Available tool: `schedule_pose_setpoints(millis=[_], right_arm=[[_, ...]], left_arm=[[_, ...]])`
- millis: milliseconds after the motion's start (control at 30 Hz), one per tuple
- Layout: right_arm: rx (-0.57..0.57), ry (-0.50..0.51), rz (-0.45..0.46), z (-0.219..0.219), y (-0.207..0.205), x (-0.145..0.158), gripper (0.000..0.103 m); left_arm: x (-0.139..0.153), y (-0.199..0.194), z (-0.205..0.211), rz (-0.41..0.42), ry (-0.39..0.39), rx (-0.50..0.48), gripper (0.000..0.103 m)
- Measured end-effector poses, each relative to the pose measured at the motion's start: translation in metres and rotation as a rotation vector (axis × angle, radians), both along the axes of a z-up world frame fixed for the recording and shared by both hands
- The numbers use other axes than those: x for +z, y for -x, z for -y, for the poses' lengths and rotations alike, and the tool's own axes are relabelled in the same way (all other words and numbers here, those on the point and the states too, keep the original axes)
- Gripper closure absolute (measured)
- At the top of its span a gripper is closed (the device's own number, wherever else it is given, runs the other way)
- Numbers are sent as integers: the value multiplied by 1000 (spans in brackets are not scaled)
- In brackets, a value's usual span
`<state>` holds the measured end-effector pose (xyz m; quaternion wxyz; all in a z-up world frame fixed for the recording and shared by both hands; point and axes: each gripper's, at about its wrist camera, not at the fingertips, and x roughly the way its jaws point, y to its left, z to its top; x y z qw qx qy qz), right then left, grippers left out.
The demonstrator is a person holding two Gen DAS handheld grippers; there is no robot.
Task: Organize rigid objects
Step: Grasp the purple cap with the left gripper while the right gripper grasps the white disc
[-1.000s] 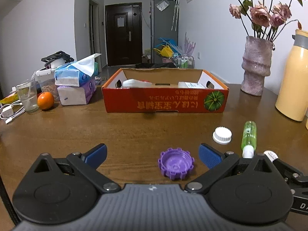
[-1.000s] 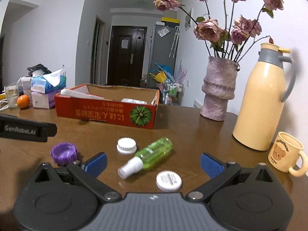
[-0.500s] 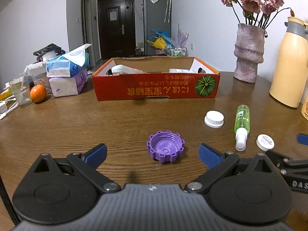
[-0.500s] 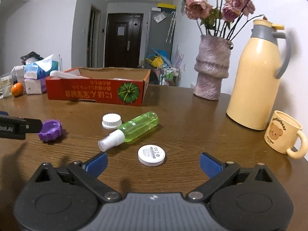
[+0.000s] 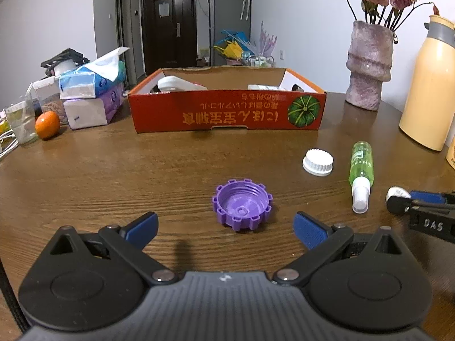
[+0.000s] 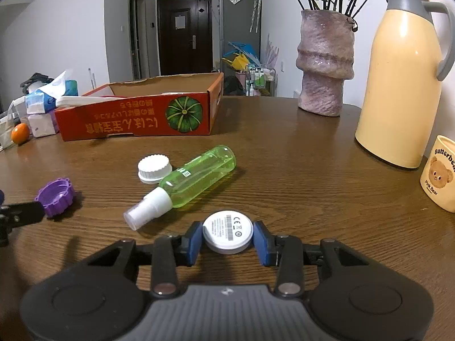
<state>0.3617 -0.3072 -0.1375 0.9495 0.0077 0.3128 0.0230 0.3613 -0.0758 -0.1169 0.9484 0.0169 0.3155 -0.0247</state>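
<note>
My right gripper (image 6: 227,240) is shut on a flat white round disc (image 6: 227,231) that rests on the wooden table (image 6: 298,187). A green spray bottle (image 6: 196,179) lies just beyond it, beside a white ribbed cap (image 6: 155,167) and a purple toothed cap (image 6: 55,196). My left gripper (image 5: 224,227) is open and empty, with the purple cap (image 5: 241,203) just ahead between its fingers. The red cardboard box (image 5: 227,113) stands behind. The left wrist view also shows the bottle (image 5: 361,167), the white cap (image 5: 318,161) and the right gripper (image 5: 412,199) at right.
A cream thermos (image 6: 403,76), a bear mug (image 6: 440,170) and a stone vase (image 6: 325,62) stand at the right. Tissue packs (image 5: 91,93), an orange (image 5: 47,124) and a glass (image 5: 20,122) stand at the left.
My right gripper has moved forward and closed on the white disc. My left gripper has pulled back a little from the purple cap and stays open.
</note>
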Motion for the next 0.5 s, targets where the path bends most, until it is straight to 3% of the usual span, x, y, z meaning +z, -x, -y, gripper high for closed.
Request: schedule_pose_setpoints(millis=[500], right_arm=[[-47,5,116,0,14,10,65]], left_arm=[[-11,-35,7,-42,4,1,0]])
